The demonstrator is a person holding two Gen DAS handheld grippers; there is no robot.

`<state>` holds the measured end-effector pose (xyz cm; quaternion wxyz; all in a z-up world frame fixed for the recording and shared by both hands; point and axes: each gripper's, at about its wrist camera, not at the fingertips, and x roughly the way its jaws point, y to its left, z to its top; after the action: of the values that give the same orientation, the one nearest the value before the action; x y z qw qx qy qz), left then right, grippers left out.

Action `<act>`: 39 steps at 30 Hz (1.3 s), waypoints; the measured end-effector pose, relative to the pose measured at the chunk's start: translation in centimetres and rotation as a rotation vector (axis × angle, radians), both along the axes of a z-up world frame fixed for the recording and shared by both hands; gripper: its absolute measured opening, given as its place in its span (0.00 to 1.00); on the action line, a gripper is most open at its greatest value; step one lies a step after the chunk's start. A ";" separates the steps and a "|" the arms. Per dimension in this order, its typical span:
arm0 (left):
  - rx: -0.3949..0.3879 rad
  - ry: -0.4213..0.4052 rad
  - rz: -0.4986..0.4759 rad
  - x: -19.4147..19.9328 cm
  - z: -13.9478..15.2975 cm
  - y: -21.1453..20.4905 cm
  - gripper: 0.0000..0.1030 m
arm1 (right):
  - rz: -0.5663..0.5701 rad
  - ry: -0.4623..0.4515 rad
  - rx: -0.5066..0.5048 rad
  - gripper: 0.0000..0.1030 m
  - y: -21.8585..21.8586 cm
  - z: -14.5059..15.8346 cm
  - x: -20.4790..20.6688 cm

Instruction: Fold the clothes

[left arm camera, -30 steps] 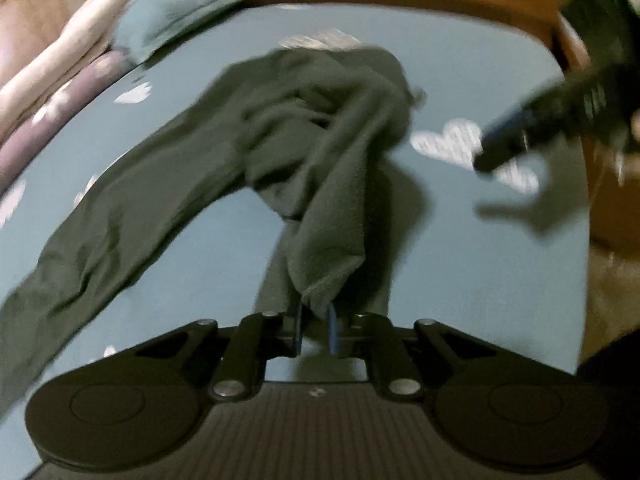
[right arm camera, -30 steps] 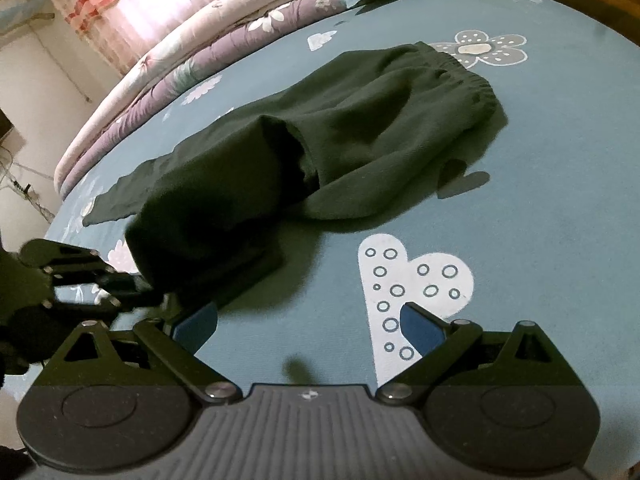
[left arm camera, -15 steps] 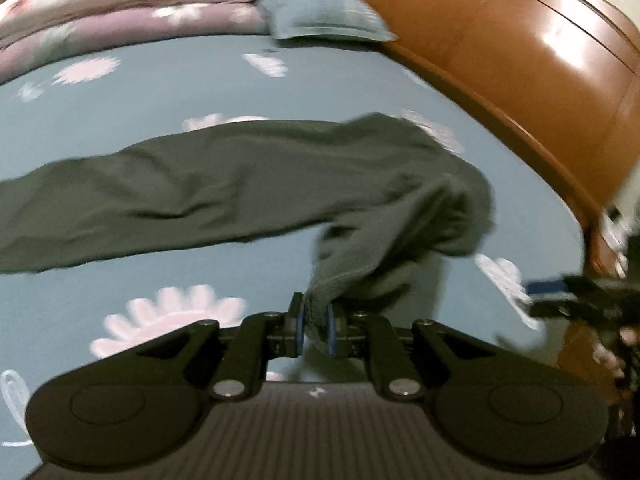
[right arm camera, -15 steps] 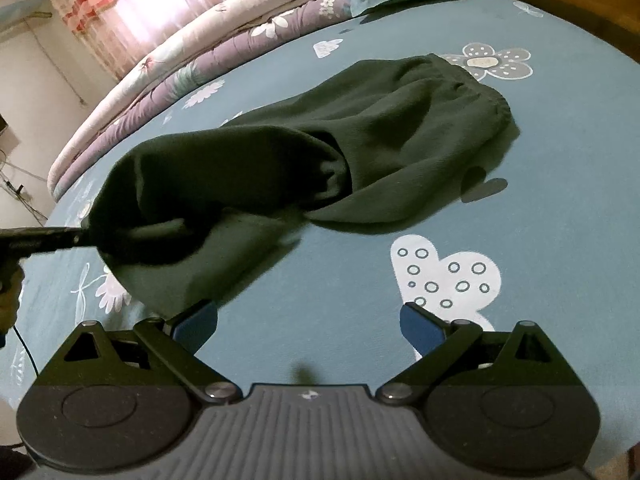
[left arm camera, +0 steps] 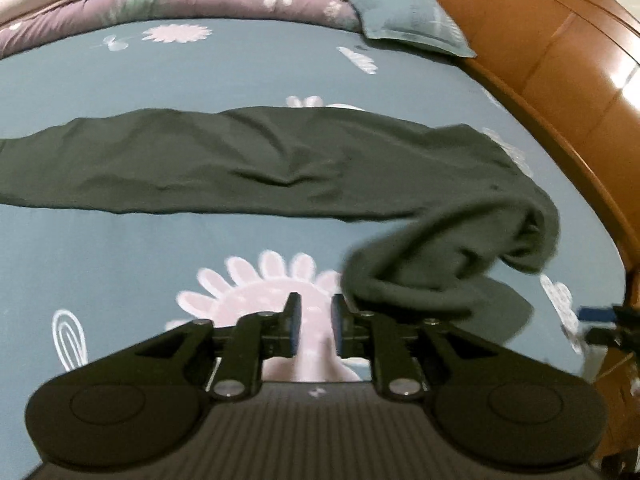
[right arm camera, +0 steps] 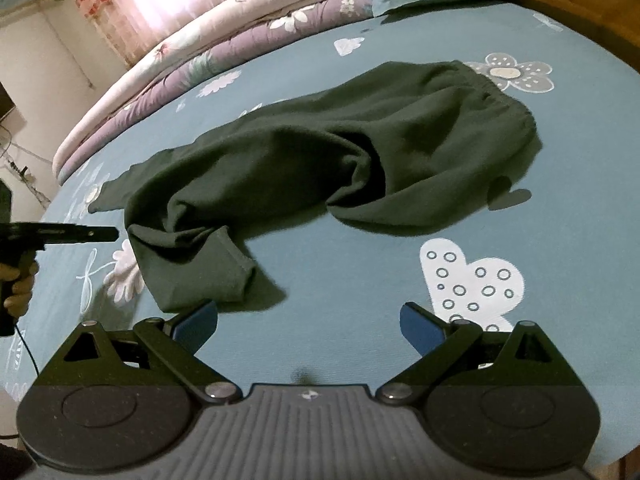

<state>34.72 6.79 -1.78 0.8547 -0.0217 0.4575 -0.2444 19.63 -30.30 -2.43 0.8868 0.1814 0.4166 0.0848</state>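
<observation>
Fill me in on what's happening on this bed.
A person with a handheld gripper in each hand is folding dark green trousers on a teal flowered bedsheet. One leg lies stretched flat; the other is bunched, its cuff near the bed's front edge. The left gripper is open beside the bunched leg, gripping nothing. The right gripper is open wide, empty.
</observation>
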 end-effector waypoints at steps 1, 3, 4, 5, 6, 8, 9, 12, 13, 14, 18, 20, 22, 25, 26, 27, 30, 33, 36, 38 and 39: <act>-0.011 0.008 -0.009 -0.6 0.0 -0.3 0.28 | 0.005 0.001 0.004 0.97 0.1 -0.1 0.1; -0.033 0.026 -0.021 -1.7 -0.3 -0.9 0.35 | 0.018 0.003 0.010 0.97 0.1 -0.2 0.4; -0.042 0.036 -0.025 -2.2 -0.6 -1.4 0.35 | 0.025 0.003 0.012 0.97 0.1 -0.3 0.5; -0.053 0.048 -0.031 -2.7 -0.9 -1.9 0.35 | 0.033 0.003 0.014 0.97 0.1 -0.4 0.6; -0.061 0.059 -0.038 -3.2 -1.1 -2.5 0.35 | 0.041 0.003 0.017 0.97 0.1 -0.4 0.7; -0.058 0.073 -0.057 -4.1 -1.6 -4.0 0.35 | 0.050 0.006 0.023 0.97 -0.2 -0.7 0.9; -0.052 0.075 -0.070 -4.5 -1.7 -4.8 0.35 | 0.053 0.007 0.026 0.97 -0.3 -0.9 0.8; -0.038 0.077 -0.116 -5.6 -2.0 -7.4 0.38 | 0.055 0.000 0.037 0.97 -1.2 -1.1 0.7; -0.036 0.080 -0.129 -5.8 -2.2 -8.3 0.42 | 0.054 -0.004 0.046 0.96 -1.5 -1.2 0.6; -0.033 0.085 -0.142 -6.0 -2.4 -9.1 0.43 | 0.051 -0.010 0.057 0.96 -1.9 -1.3 0.5; 0.009 0.101 -0.179 -6.8 -3.5 -12.1 0.47 | 0.077 -0.042 0.130 0.94 -3.2 -1.7 0.7; 0.043 0.110 -0.177 -7.2 -4.3 -12.8 0.47 | 0.111 -0.054 0.163 0.94 -3.3 -1.9 1.2; 0.047 0.098 -0.170 -7.8 -4.4 -12.8 0.50 | 0.150 -0.059 0.187 0.93 -3.0 -2.2 1.9; 0.018 0.113 -0.131 -8.1 -4.0 -11.9 0.51 | 0.201 -0.058 0.203 0.93 -2.5 -2.5 3.0; 0.009 0.118 -0.110 -8.2 -3.9 -11.5 0.53 | 0.218 -0.059 0.209 0.93 -2.3 -2.5 3.3; 0.003 0.127 -0.084 -8.3 -4.0 -11.0 0.55 | 0.234 -0.059 0.216 0.93 -2.2 -2.6 3.6; -0.059 0.150 -0.030 -8.5 -4.5 -9.3 0.59 | 0.282 -0.057 0.236 0.93 -1.8 -2.8 4.6; -0.134 0.157 0.030 -8.2 -4.7 -7.8 0.59 | 0.311 -0.036 0.240 0.93 -1.3 -3.2 5.8; -0.278 0.169 0.136 -7.4 -5.6 -5.3 0.59 | 0.329 -0.014 0.252 0.93 -0.8 -3.7 6.8; -0.406 0.206 0.198 -6.8 -6.6 -3.5 0.59 | 0.319 0.005 0.262 0.93 -0.7 -4.3 6.9; -0.462 0.223 0.214 -6.5 -7.1 -2.7 0.60 | 0.313 0.012 0.267 0.93 -0.8 -4.6 6.8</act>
<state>28.27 4.11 -8.91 0.7925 -0.2909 0.4759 -0.2467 26.43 -31.07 -7.00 0.8284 0.2309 0.4300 0.2749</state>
